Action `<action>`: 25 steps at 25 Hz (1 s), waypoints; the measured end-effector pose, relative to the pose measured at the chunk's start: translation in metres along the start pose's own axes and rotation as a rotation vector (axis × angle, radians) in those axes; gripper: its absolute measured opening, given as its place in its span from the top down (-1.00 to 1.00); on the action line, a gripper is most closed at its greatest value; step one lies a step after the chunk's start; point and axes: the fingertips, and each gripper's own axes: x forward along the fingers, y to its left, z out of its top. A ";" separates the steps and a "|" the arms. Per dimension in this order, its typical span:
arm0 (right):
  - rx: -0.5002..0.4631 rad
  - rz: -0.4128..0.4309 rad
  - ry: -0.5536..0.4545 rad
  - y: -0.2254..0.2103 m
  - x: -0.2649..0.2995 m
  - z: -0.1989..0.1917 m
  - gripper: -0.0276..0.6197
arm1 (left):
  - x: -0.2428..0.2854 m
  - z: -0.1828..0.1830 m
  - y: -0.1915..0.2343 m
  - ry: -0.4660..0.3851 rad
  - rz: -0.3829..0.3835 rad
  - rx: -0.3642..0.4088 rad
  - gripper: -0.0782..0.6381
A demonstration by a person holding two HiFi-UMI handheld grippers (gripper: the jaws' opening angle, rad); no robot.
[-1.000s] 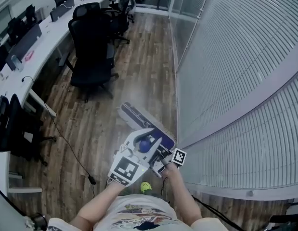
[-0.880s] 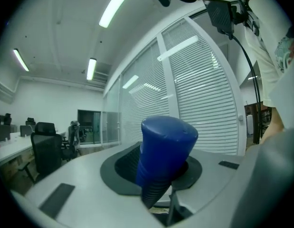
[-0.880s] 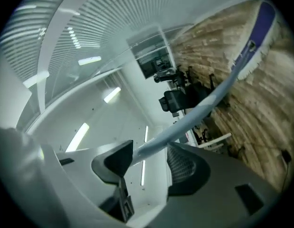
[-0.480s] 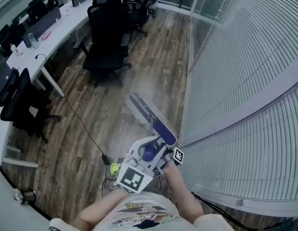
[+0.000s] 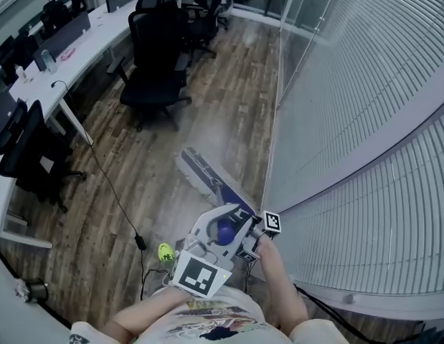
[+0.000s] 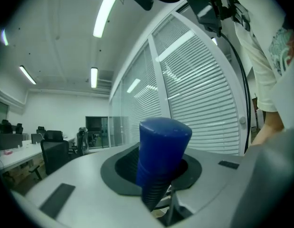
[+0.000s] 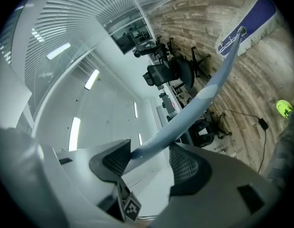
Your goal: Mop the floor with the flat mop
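A wooden floor (image 5: pixel 135 192) fills the head view, bounded on the right by a glass wall (image 5: pixel 365 106) with slatted blinds behind it. A long white desk (image 5: pixel 71 56) runs along the left, and a black office chair (image 5: pixel 156 56) stands pulled away from it.

The flat mop (image 5: pixel 207 178) lies with its head flat on the boards, close to the foot of the glass wall. The head's long axis runs diagonally, its far end out towards the open floor and its near end towards the wall. Its pale pole (image 7: pixel 203 96) rises from the middle of the head, slanting back towards the person and ending in a blue grip (image 6: pixel 161 151).

The left gripper (image 5: pixel 225 217) pinches that blue grip between its pads, and the grip's end pokes up past them. Just below it on the pole, the right gripper (image 5: pixel 254 236) has just been opening its jaws. They stand spread with the pole passing loosely between them.

A thin black cable (image 5: pixel 114 192) trails across the floor to a small yellow-green object (image 5: pixel 166 251)
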 end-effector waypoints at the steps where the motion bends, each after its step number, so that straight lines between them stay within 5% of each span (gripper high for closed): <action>1: 0.011 -0.012 0.035 0.002 0.000 -0.004 0.19 | -0.001 0.004 -0.001 0.000 -0.005 0.009 0.56; 4: 0.057 -0.048 0.135 -0.008 -0.008 -0.013 0.19 | -0.007 -0.009 -0.016 0.026 -0.041 -0.003 0.56; 9: 0.116 -0.014 0.126 -0.027 -0.020 -0.014 0.20 | -0.013 -0.026 -0.035 0.013 -0.116 0.002 0.53; 15: 0.135 -0.026 0.214 -0.036 -0.021 -0.025 0.22 | -0.033 -0.030 -0.058 -0.047 -0.382 0.212 0.46; 17: 0.136 -0.023 0.207 -0.036 -0.023 -0.028 0.23 | -0.035 -0.030 -0.065 -0.045 -0.428 0.227 0.45; 25: 0.096 -0.032 0.183 -0.044 -0.020 -0.031 0.23 | -0.047 -0.030 -0.060 -0.118 -0.380 0.171 0.54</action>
